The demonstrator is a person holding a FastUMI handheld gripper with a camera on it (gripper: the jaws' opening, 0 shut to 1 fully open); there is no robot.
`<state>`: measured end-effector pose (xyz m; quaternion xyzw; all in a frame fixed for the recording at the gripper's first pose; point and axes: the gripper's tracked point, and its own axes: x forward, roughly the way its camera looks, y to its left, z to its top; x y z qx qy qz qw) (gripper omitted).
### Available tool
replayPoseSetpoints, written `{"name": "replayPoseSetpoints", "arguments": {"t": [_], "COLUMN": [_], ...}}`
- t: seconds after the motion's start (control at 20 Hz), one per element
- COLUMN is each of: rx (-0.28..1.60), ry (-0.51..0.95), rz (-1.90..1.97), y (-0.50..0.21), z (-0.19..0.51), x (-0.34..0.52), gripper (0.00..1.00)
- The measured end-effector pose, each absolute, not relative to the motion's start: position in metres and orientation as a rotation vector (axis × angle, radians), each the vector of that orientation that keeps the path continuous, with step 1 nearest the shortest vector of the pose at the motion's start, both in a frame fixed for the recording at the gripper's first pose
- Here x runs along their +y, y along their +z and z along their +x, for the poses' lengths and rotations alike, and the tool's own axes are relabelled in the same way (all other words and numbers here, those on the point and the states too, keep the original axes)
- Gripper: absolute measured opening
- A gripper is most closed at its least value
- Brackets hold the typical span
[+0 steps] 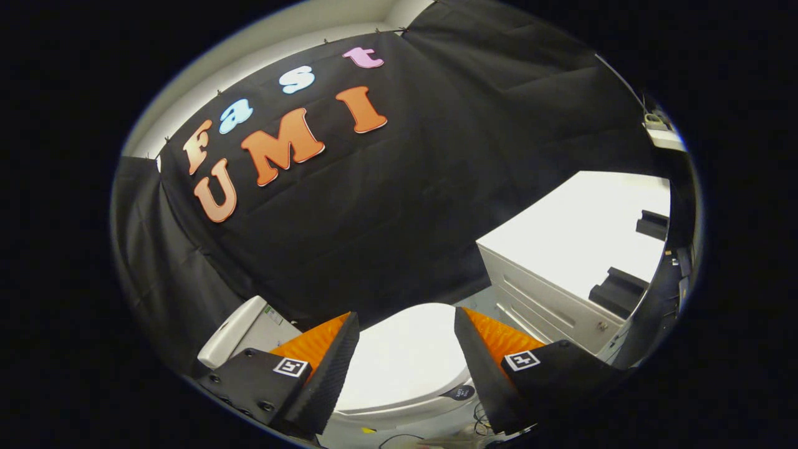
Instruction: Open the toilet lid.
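Observation:
A white toilet stands low against the black cloth wall, its lid (405,362) lying flat and closed on the bowl. The white cistern (234,337) rises behind it, to the left of the fingers. My gripper (406,324) hangs above and in front of the toilet, open, with a wide gap between the fingers and nothing held. The lid shows through that gap, well beyond the fingertips. A small dark tag (459,392) sits at the lid's front rim by the right finger.
A white cabinet (548,299) with panelled front and bright flat top stands right of the toilet, with dark blocks (617,290) on its edge. Black cloth covers the wall behind. Thin cables (480,424) lie on the floor in front of the bowl.

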<state>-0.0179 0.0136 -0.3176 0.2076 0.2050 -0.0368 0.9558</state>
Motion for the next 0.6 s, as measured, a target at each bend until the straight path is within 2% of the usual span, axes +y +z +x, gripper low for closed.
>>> {"name": "replayPoseSetpoints", "arguments": {"t": [0.6], "rx": [0.63], "ry": [-0.129], "rz": [0.472], "y": [-0.441], "z": [-0.042], "x": [0.012], "gripper": [0.99]}}
